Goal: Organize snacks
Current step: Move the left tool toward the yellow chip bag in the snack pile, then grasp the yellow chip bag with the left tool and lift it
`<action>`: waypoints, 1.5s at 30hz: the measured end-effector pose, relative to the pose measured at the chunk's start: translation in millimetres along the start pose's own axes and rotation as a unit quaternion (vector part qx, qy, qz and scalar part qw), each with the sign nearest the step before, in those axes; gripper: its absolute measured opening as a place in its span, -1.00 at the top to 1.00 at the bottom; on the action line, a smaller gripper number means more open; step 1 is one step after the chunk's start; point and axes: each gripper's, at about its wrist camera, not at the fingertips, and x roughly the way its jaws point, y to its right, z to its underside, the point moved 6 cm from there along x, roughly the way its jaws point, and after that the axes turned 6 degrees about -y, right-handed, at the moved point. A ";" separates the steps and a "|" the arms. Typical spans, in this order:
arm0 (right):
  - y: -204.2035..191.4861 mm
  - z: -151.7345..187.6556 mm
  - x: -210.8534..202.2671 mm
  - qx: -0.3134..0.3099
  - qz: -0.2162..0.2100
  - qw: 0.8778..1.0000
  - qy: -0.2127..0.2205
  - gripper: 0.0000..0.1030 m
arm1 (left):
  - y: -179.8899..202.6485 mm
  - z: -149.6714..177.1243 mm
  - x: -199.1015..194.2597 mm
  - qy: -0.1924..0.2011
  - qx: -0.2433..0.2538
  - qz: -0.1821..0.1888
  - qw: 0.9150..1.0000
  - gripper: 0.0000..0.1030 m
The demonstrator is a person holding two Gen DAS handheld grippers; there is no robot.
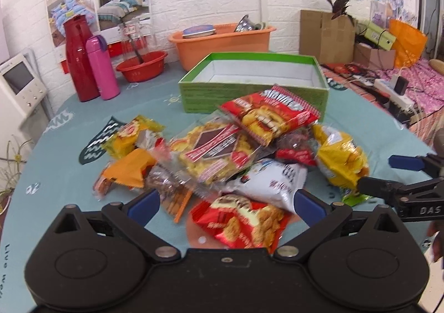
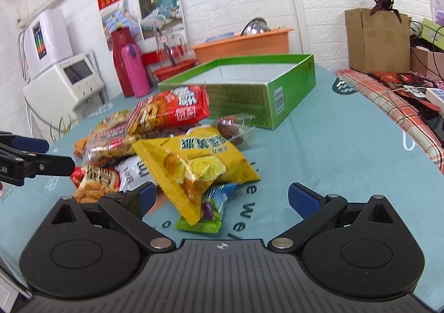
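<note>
A heap of snack packets lies on the teal tablecloth [image 1: 69, 130] in front of an empty green box [image 1: 254, 85] [image 2: 244, 91]. In the left wrist view my left gripper [image 1: 226, 203] stands open just above a red biscuit packet [image 1: 241, 223], with a white packet [image 1: 273, 182] by its right finger. My right gripper [image 2: 222, 198] is open too, its fingers wide around the near corner of a yellow packet [image 2: 194, 163] and a small green-blue packet [image 2: 206, 214], touching neither. A red crisp packet [image 1: 269, 114] [image 2: 172, 109] tops the heap.
Behind the box stand an orange tub [image 1: 222, 41], a red bowl [image 1: 143, 65], a red flask [image 1: 79, 58] and a pink bottle [image 1: 101, 69]. A cardboard box [image 1: 326, 31] and cables lie at the right. A white appliance [image 2: 66, 80] stands at the left.
</note>
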 end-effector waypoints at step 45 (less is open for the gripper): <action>-37.7 -79.4 -8.0 -0.154 -0.018 0.984 0.088 -0.70 | 68.8 -104.1 10.9 0.015 0.016 0.229 0.973 -0.10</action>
